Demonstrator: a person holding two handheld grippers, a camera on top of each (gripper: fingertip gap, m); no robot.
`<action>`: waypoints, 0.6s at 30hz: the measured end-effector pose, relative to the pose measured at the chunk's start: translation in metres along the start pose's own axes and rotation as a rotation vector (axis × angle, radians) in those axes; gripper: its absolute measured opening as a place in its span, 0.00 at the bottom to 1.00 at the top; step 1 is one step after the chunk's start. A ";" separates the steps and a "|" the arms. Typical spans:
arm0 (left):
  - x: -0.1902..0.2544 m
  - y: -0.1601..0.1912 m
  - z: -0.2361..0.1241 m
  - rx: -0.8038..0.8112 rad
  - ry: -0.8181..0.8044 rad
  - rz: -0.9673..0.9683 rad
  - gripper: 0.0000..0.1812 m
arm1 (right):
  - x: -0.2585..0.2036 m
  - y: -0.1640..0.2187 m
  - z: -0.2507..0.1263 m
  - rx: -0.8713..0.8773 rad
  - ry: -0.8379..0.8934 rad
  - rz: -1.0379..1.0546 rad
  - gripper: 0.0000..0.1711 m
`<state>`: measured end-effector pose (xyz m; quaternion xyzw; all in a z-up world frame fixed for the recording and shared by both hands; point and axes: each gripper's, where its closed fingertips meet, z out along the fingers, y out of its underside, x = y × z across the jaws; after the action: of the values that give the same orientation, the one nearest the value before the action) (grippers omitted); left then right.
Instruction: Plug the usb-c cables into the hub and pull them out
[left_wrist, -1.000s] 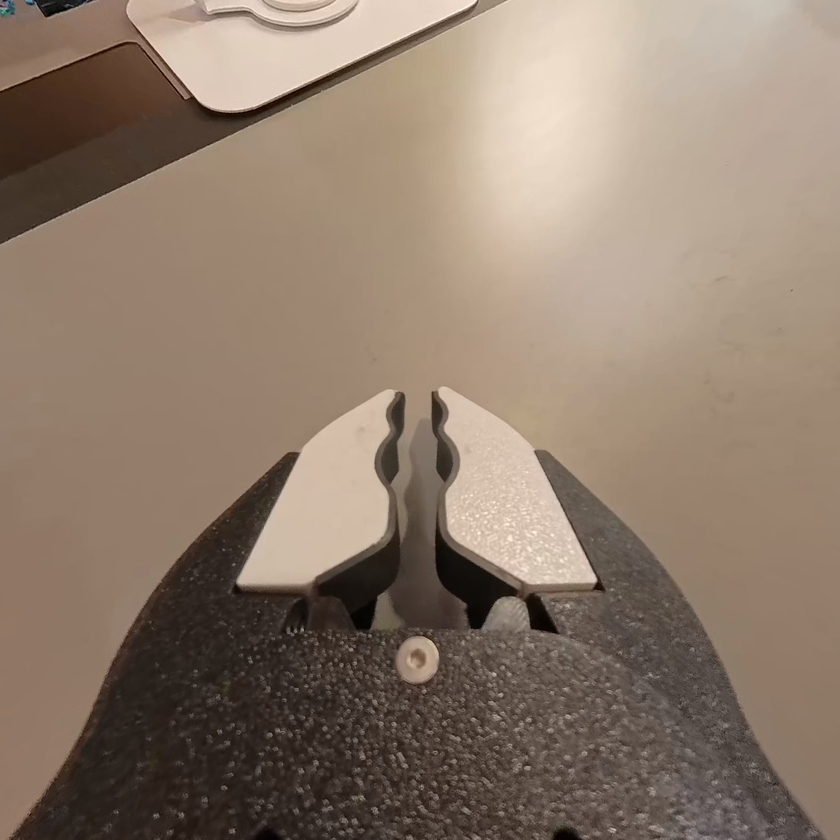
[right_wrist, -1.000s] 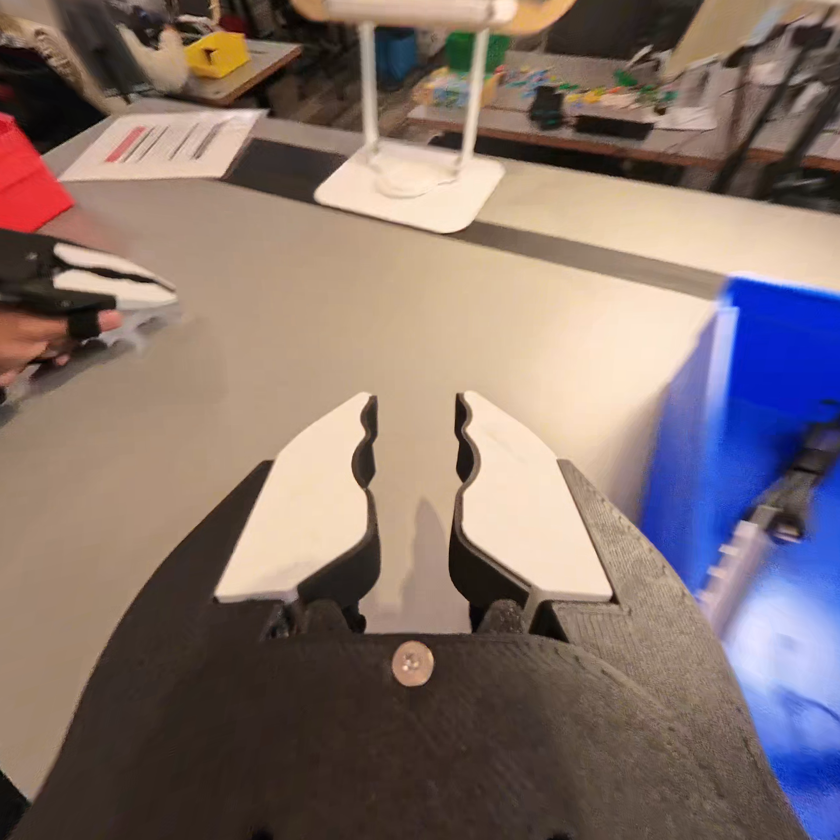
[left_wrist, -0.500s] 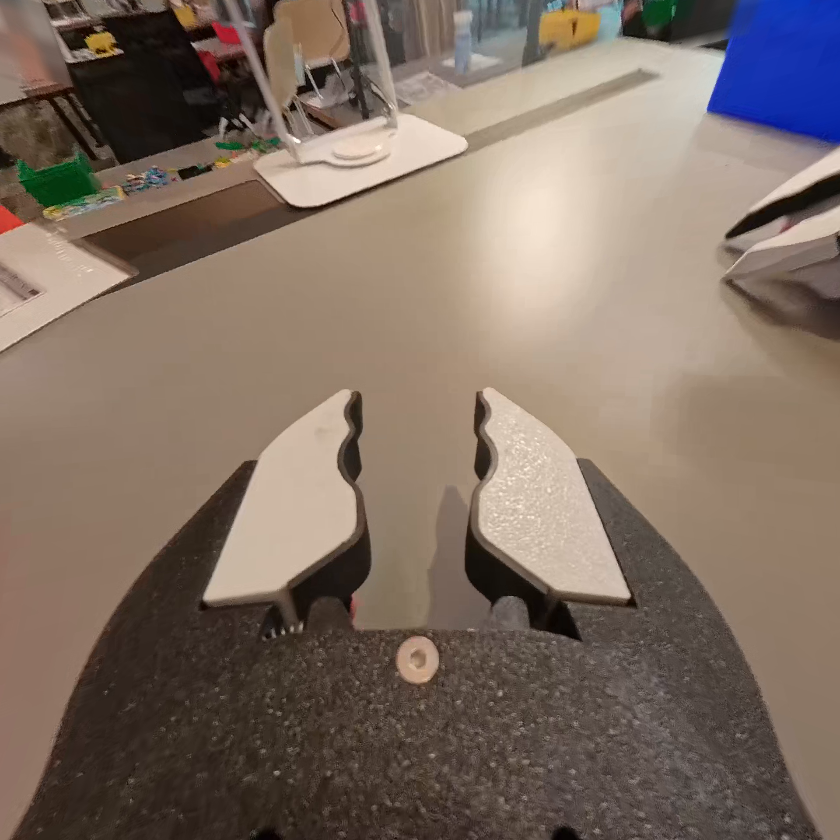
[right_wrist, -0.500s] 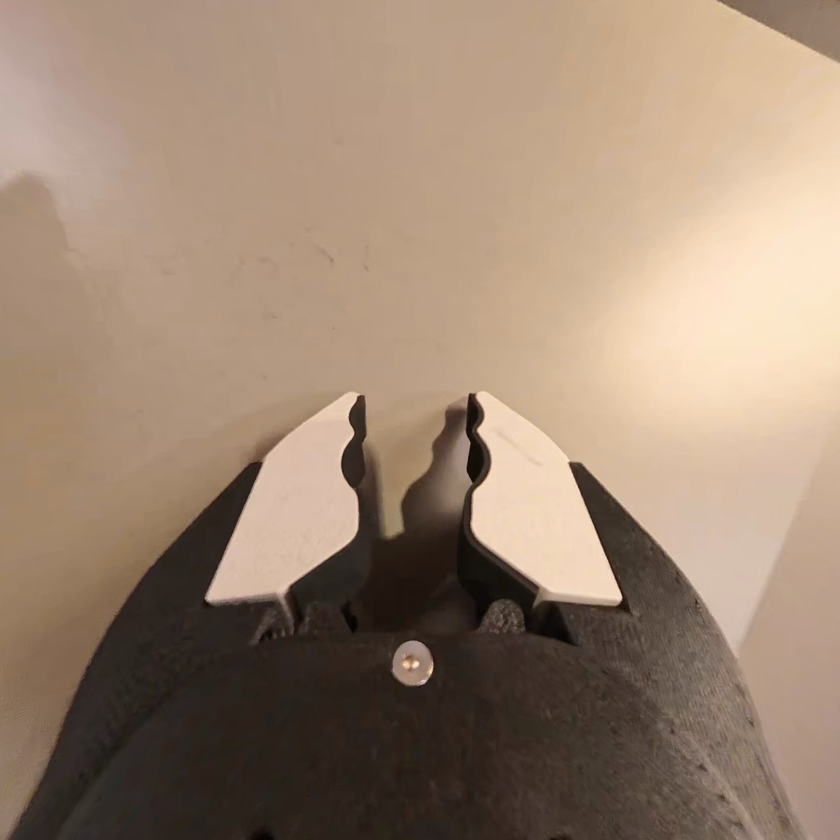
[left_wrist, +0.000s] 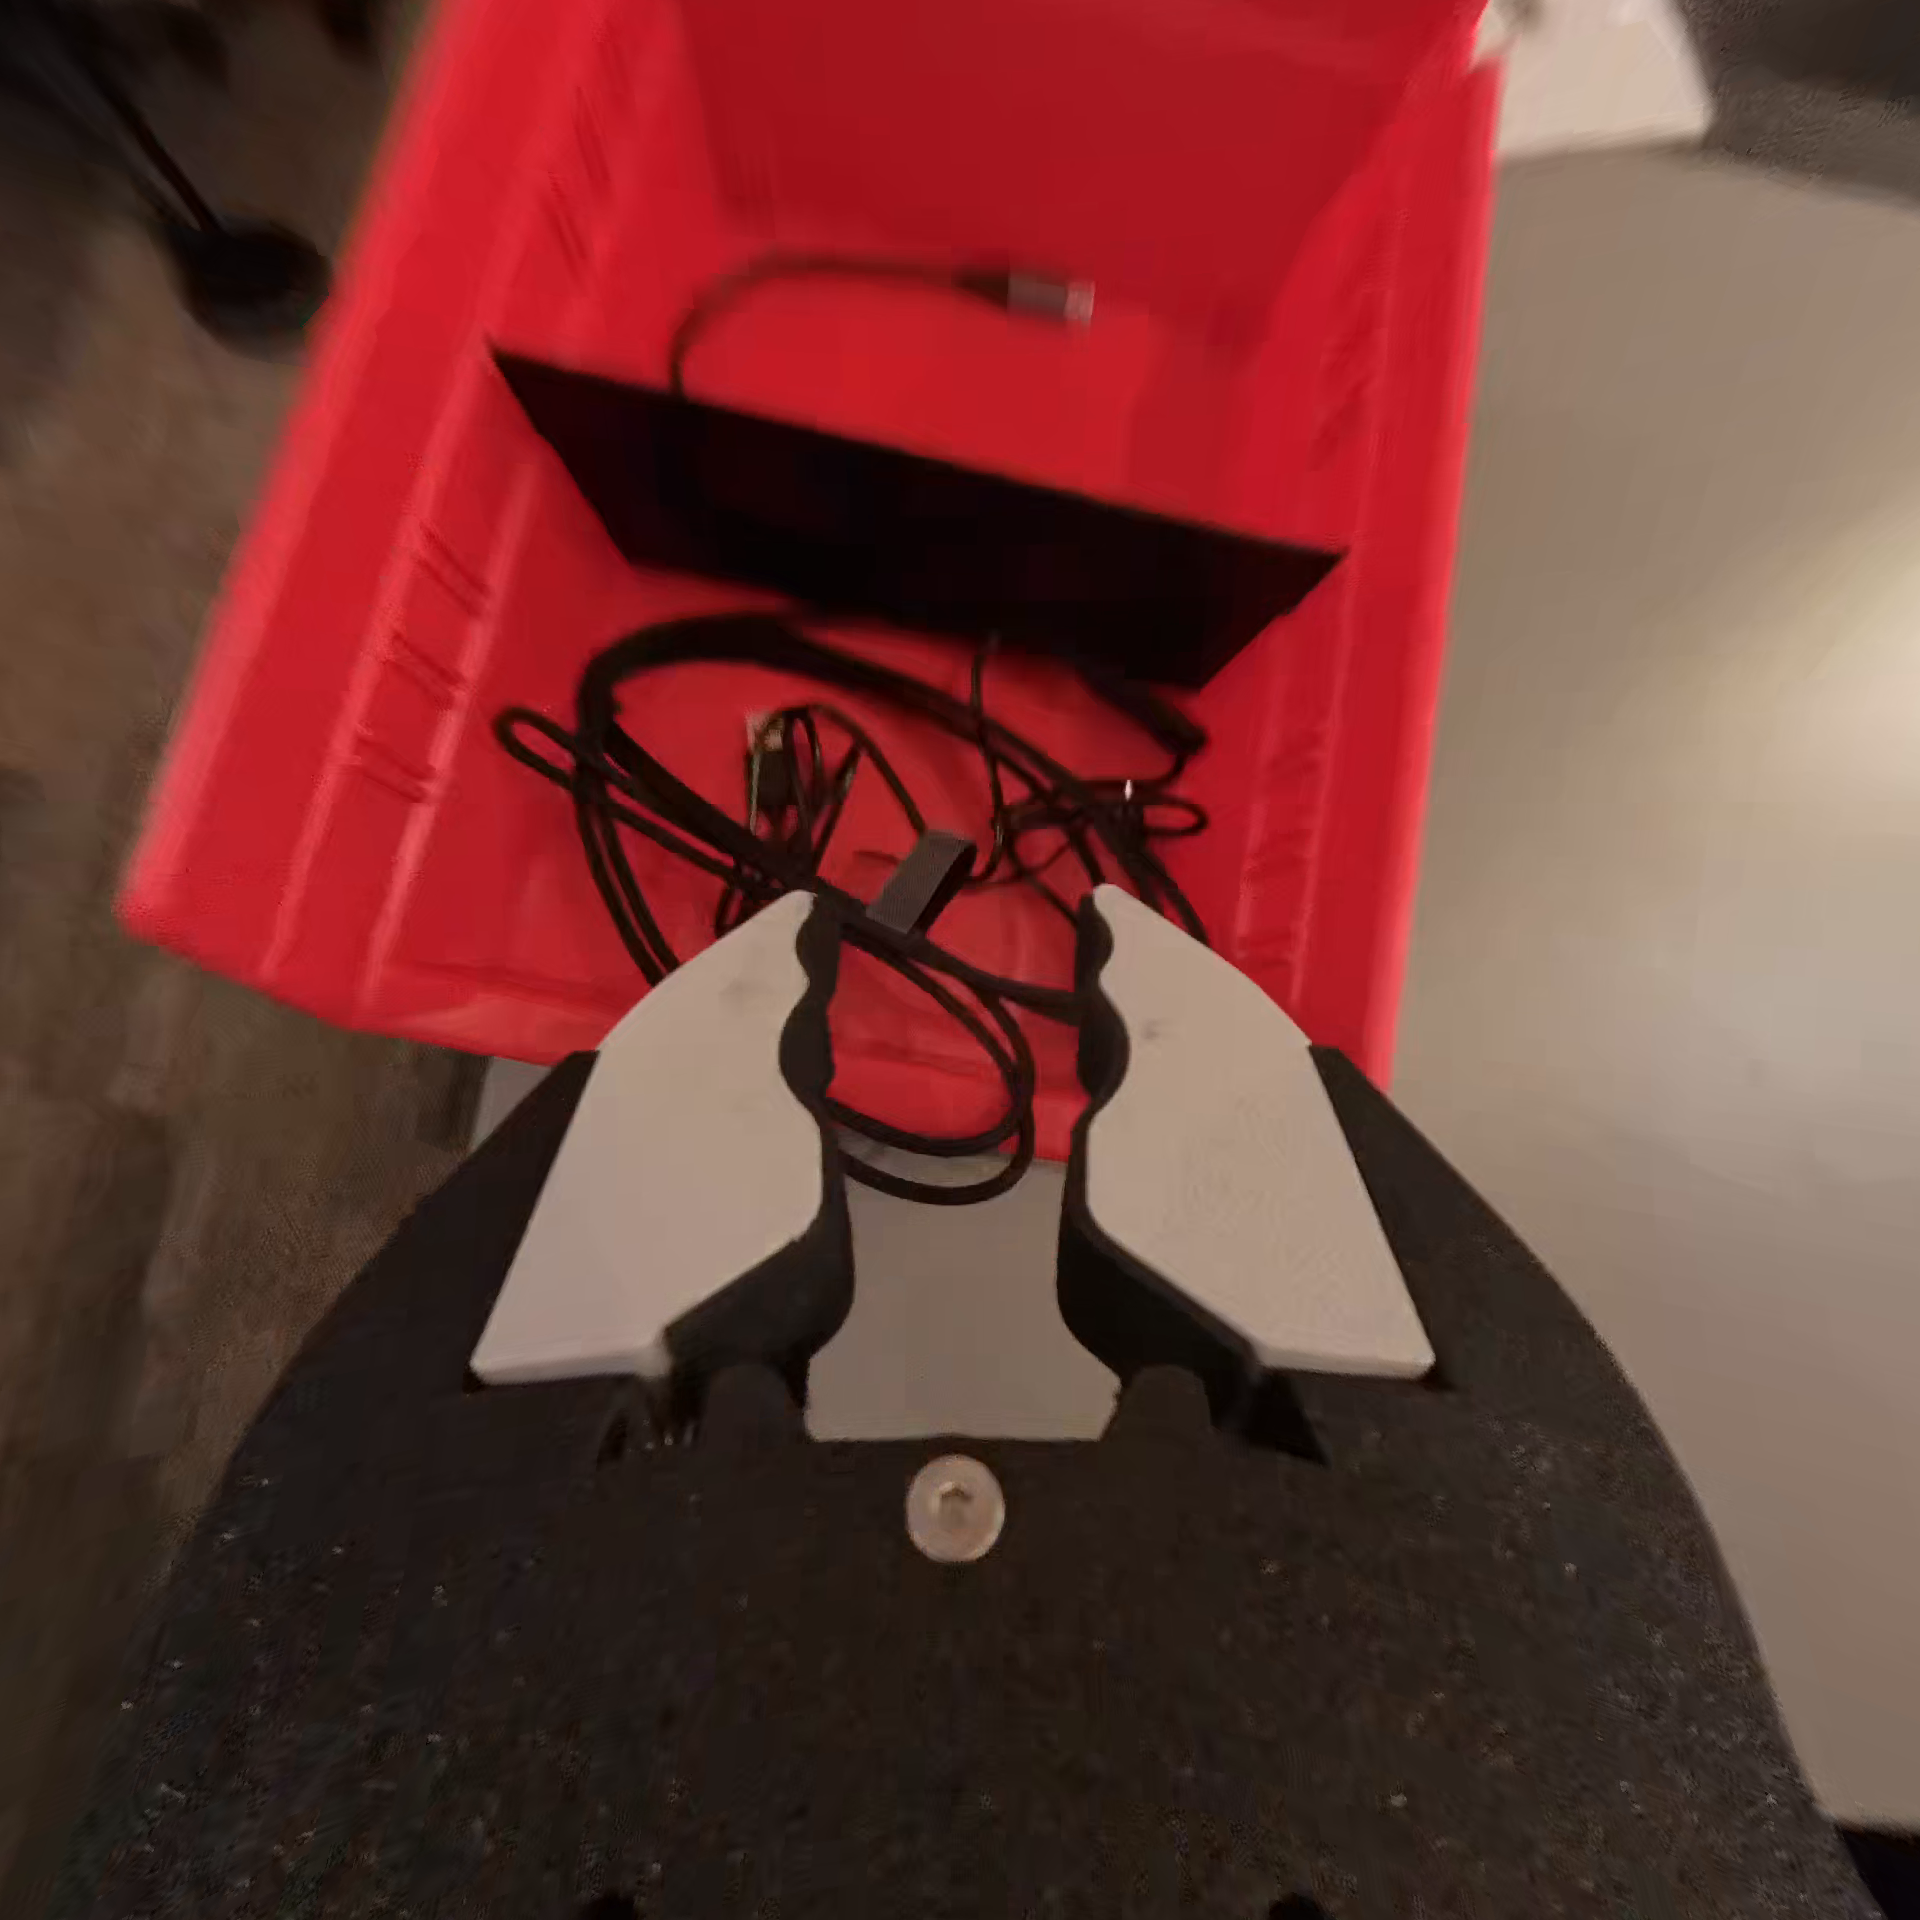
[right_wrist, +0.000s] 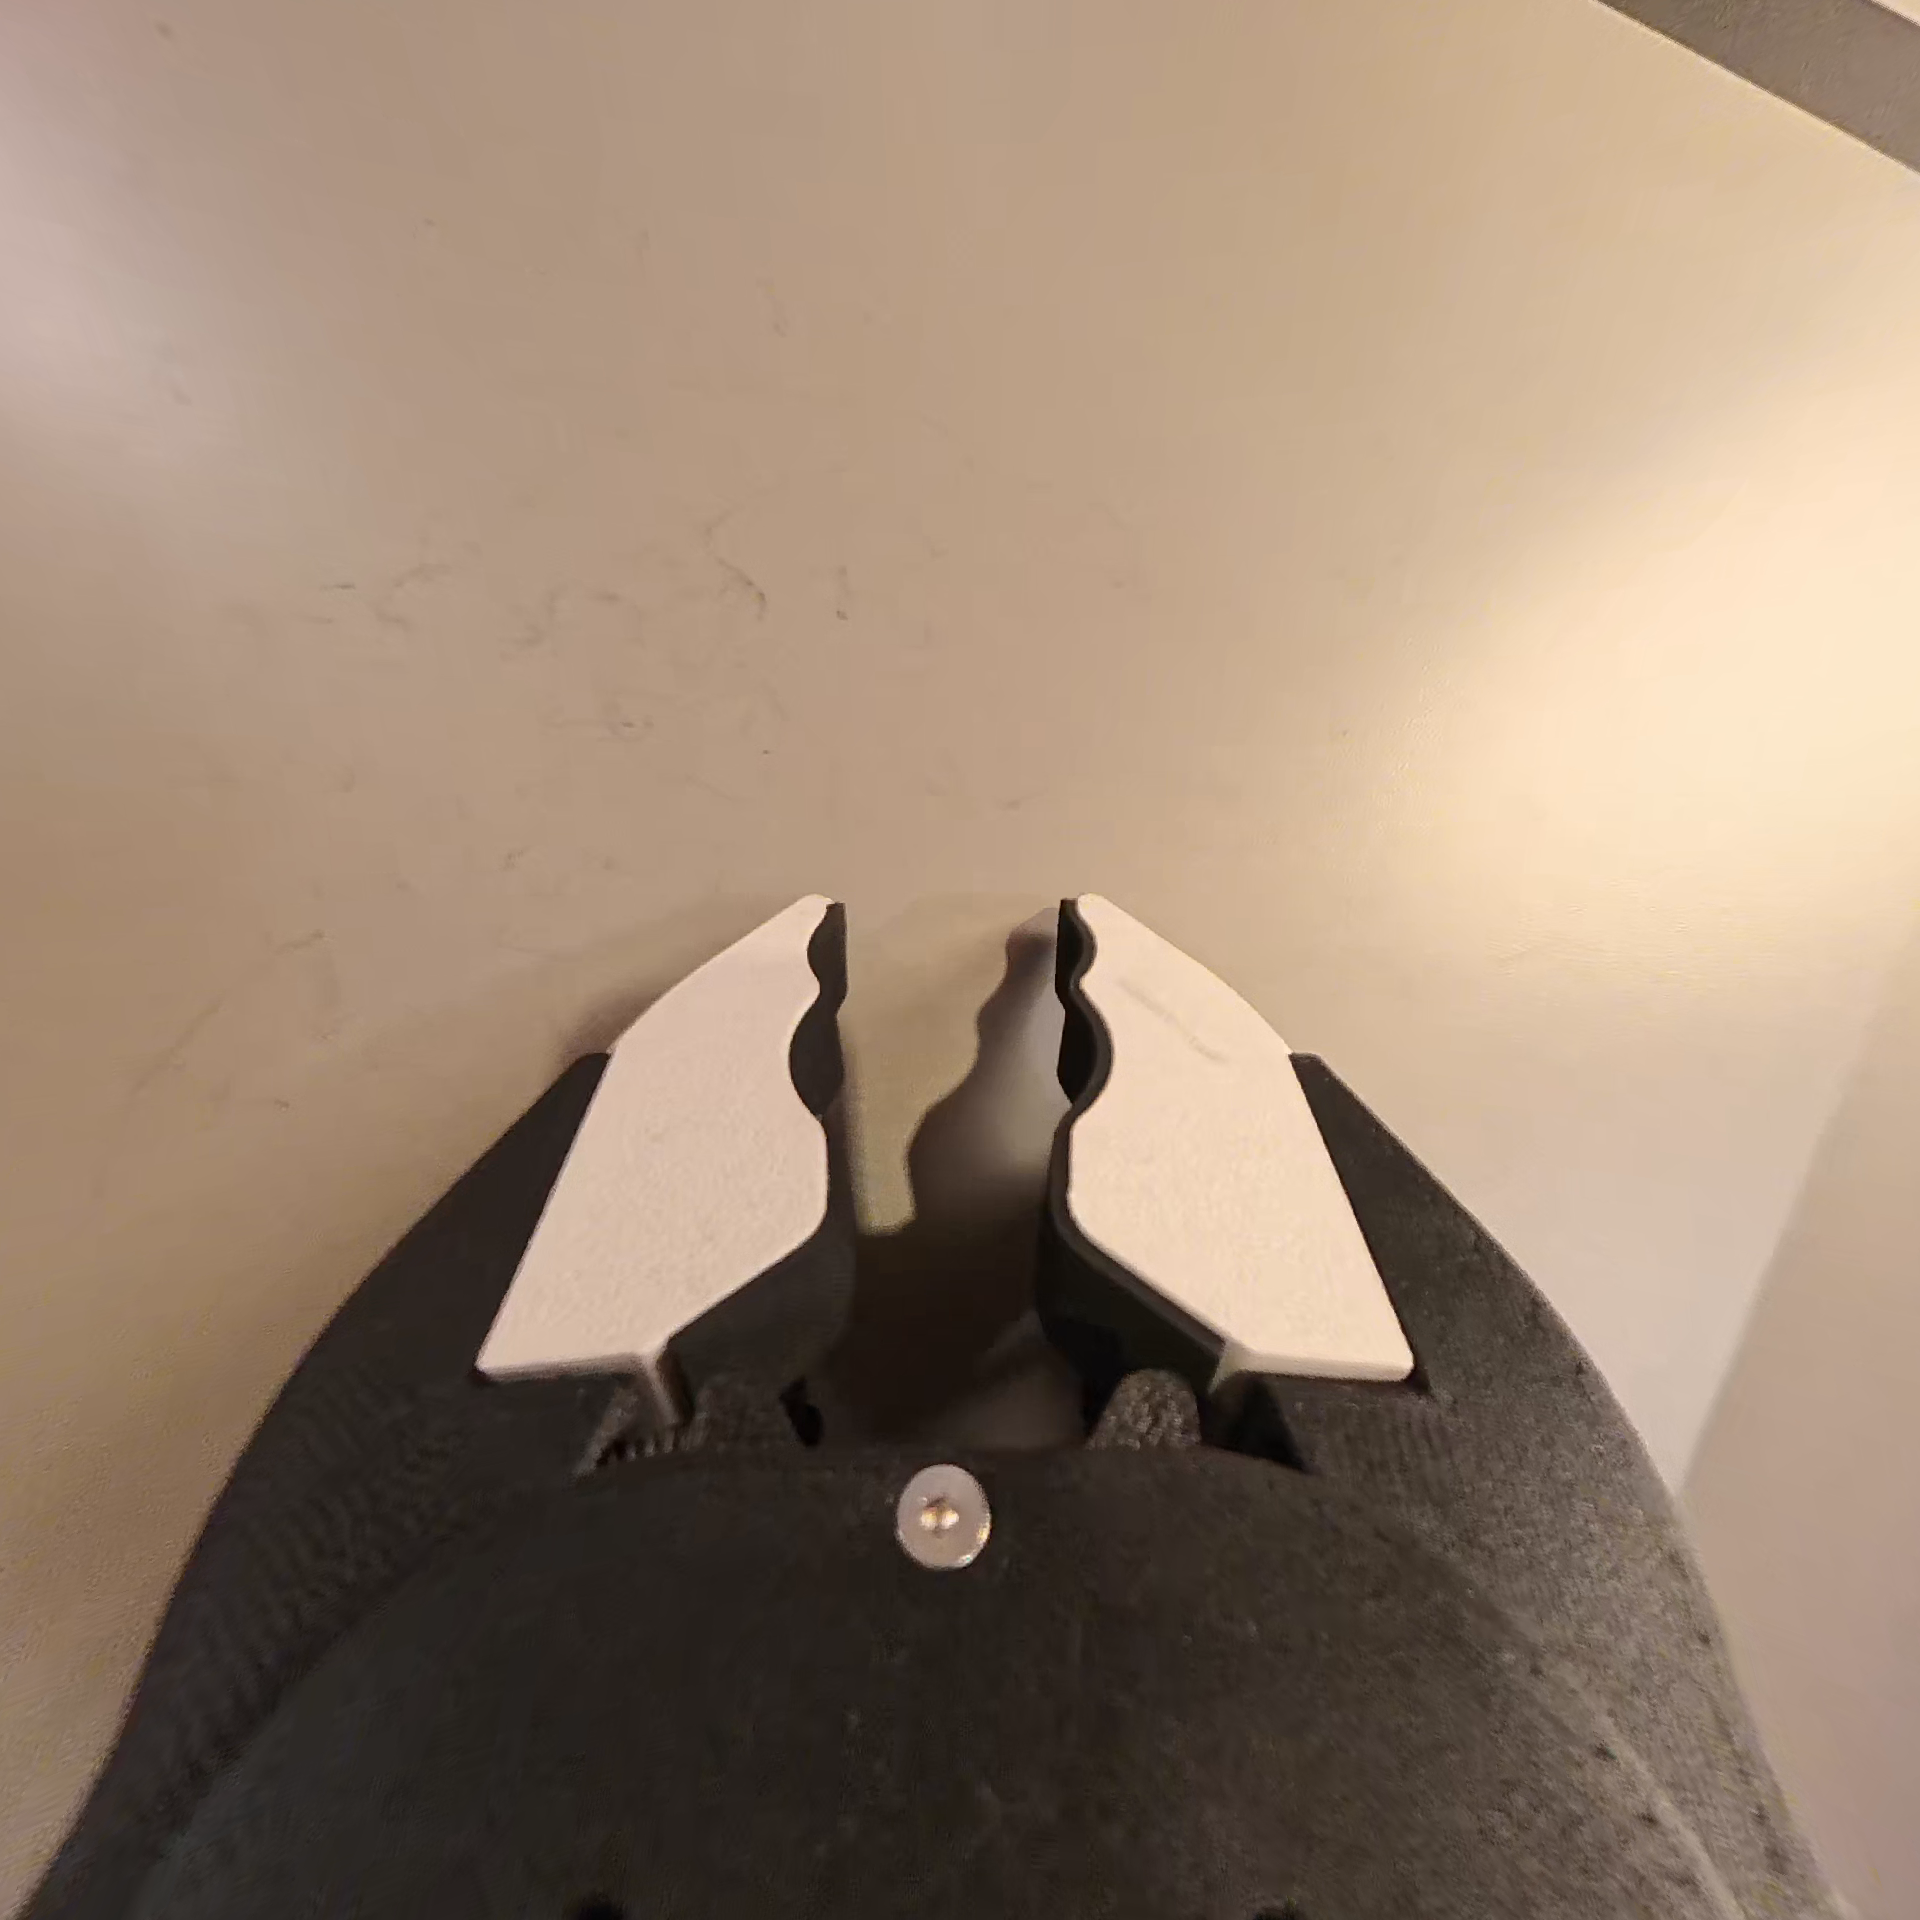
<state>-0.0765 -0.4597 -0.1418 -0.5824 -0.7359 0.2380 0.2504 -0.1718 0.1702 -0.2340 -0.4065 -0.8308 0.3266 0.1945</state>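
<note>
The left gripper (left_wrist: 945, 914) has swung over the red bin (left_wrist: 343, 644), jaws open and empty; the right gripper (right_wrist: 951, 914) rests open and empty on the table (right_wrist: 935, 416). Descend onto a single plug in the black cables (left_wrist: 831, 831), not the tangle.

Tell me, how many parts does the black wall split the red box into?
2. The divider splits the red box: the near part holds the tangled cables under the open left gripper; the far part holds one cable with a grey plug.

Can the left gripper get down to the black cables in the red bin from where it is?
Probably yes. The left gripper is open above the red bin, whose top is uncovered, and the tangled black cables lie in the near compartment, in front of the black divider.
</note>
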 end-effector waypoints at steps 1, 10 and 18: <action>-0.003 0.008 0.014 -0.083 0.030 -0.017 0.27 | 0.000 0.000 0.000 0.000 0.002 -0.002 0.23; -0.027 0.041 0.064 -0.445 -0.110 0.024 0.34 | 0.002 -0.002 -0.002 0.019 0.074 -0.050 0.22; -0.032 0.030 0.056 -0.408 -0.175 0.076 0.15 | -0.001 -0.006 -0.006 0.051 0.139 -0.135 0.18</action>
<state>-0.0845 -0.4883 -0.2063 -0.6253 -0.7653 0.1430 0.0537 -0.1712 0.1693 -0.2258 -0.3660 -0.8323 0.3049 0.2835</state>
